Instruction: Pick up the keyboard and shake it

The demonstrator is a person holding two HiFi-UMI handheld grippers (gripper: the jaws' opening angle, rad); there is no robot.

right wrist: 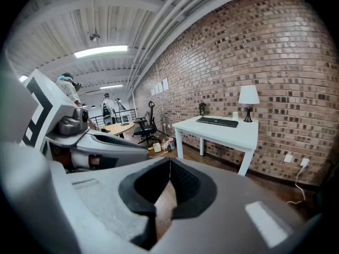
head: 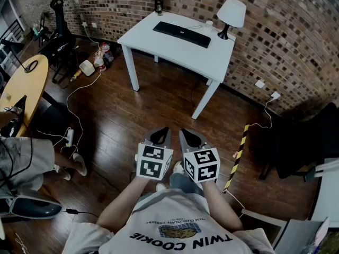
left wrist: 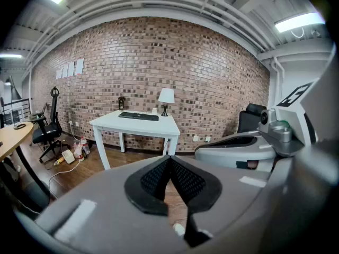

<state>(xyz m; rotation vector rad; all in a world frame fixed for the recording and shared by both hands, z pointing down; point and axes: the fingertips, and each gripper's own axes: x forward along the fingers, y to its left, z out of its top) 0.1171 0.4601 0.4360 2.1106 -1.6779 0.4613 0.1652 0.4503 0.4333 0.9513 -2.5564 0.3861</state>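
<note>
Slim black plastic keyboard (head: 181, 34) sits along the back edge of the white rectangular desk (head: 175, 54), probably light, stiff and slick, so I'd grab both short ends; left hand-held gripper (head: 159, 137) and right hand-held gripper (head: 190, 138) are both closed, empty, well away.

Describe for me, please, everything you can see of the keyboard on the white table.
The keyboard is a slim, black, elongated slab, seemingly plastic; its keys are too small to make out. It lies flat on the white table, toward the far edge, its long side roughly along that edge. A lamp stands apart at its right in the head view. Nothing but the tabletop seems to touch it.
</note>
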